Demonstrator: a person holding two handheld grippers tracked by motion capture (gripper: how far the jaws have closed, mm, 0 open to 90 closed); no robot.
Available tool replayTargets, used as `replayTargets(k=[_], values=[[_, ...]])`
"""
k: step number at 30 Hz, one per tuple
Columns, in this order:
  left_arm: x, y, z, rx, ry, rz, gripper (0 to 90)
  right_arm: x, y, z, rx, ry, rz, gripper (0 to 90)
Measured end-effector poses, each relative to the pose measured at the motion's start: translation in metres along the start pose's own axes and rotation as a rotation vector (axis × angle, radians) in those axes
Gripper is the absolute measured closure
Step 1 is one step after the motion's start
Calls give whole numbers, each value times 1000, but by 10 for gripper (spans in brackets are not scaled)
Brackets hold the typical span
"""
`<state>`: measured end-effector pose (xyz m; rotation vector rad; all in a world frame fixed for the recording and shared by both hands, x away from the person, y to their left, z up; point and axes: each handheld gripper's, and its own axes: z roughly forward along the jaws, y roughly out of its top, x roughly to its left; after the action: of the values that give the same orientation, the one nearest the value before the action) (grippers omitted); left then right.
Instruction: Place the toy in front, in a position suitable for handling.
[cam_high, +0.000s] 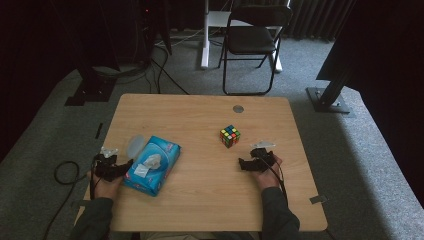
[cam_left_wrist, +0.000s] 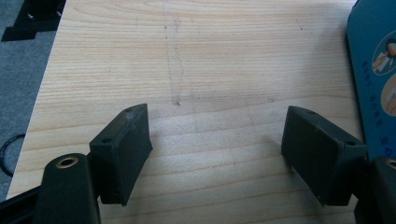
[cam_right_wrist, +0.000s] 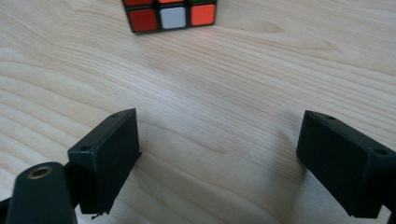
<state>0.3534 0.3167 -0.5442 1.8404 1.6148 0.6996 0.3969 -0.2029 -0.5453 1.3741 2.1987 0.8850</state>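
Black jaws of my right gripper (cam_right_wrist: 219, 154) stand wide apart with nothing between them, low over bare wood; straight ahead of them sits the puzzle cube (cam_right_wrist: 170, 16), near but not touching, its red, white and orange stickers facing me. In the high view the cube (cam_high: 230, 136) rests right of the table's centre, just up and left of the right gripper (cam_high: 245, 162). I judge it light, rigid and hard-sided; glossy faces may slip, and the layers could twist under an off-centre squeeze; best to close flat on two opposite faces across the middle, not on corners. Nothing stands between jaws and cube.

My left gripper (cam_left_wrist: 215, 158) is likewise spread and empty, over wood near the table's left edge; the blue tissue pack (cam_left_wrist: 373, 70) lies just beside its right jaw. From above, that pack (cam_high: 152, 165) looks soft and crushable, a white tissue poking from its top and a clear flap folded back beside it; it lies well apart from the cube. A small round grey disc (cam_high: 238, 108) sits in the table (cam_high: 200, 200) near the far edge; a folding chair (cam_high: 252, 40) stands beyond.
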Motion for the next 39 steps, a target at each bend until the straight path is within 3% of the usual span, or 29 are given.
replayTargets(k=[6, 17, 24, 39], values=[[0, 0, 0, 0, 0, 0, 245, 6, 8, -3, -26, 16, -28, 123], [0, 0, 0, 0, 0, 0, 245, 10, 21, -1, -50, 62, -22, 112], [0, 0, 0, -2, -1, 0, 245, 15, 34, -2, -98, 87, -41, 114], [0, 0, 0, -2, -1, 0, 245, 22, 60, 10, -140, 93, -73, 133]])
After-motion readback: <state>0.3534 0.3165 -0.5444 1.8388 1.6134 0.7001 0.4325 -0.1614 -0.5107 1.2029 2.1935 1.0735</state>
